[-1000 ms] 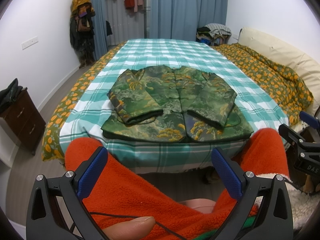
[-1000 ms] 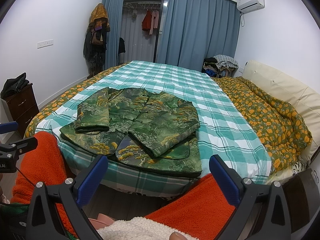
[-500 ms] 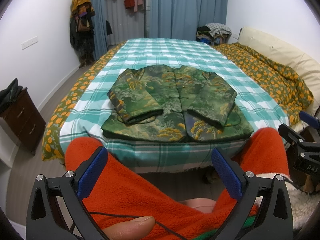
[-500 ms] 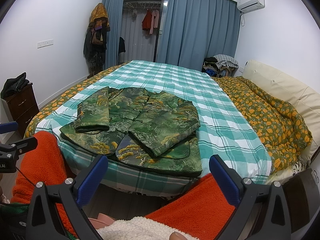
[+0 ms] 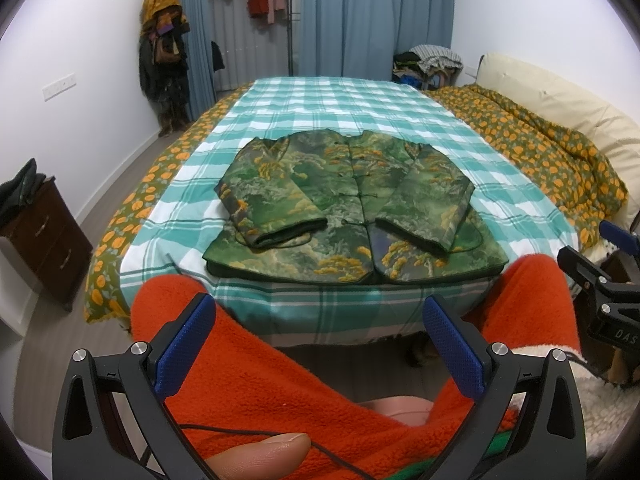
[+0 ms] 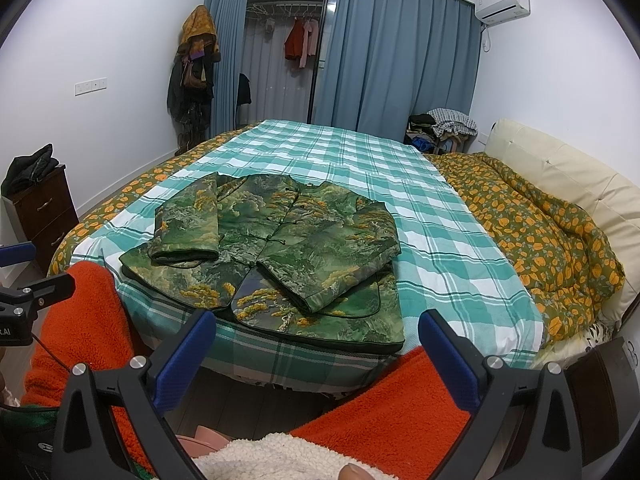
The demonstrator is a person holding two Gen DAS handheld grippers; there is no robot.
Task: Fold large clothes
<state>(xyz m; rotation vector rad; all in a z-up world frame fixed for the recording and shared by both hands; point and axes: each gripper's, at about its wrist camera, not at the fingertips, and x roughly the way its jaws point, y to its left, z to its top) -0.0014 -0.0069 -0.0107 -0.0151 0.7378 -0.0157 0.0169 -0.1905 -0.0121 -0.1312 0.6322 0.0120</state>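
A green and gold patterned padded jacket (image 5: 352, 204) lies flat, front up, near the foot edge of the bed, with both sleeves folded in over the chest; it also shows in the right wrist view (image 6: 276, 256). My left gripper (image 5: 318, 316) is open and empty, held low in front of the bed over orange fleece legs. My right gripper (image 6: 316, 328) is open and empty, also short of the bed edge. Each gripper shows at the edge of the other's view: the right one (image 5: 600, 280) and the left one (image 6: 28, 284).
The bed has a teal checked sheet (image 6: 360, 164). An orange-flowered quilt (image 6: 540, 224) is bunched along its right side by a cream headboard (image 6: 568, 168). A dark wooden nightstand (image 5: 40, 240) stands on the left. Blue curtains and hanging clothes are at the far wall.
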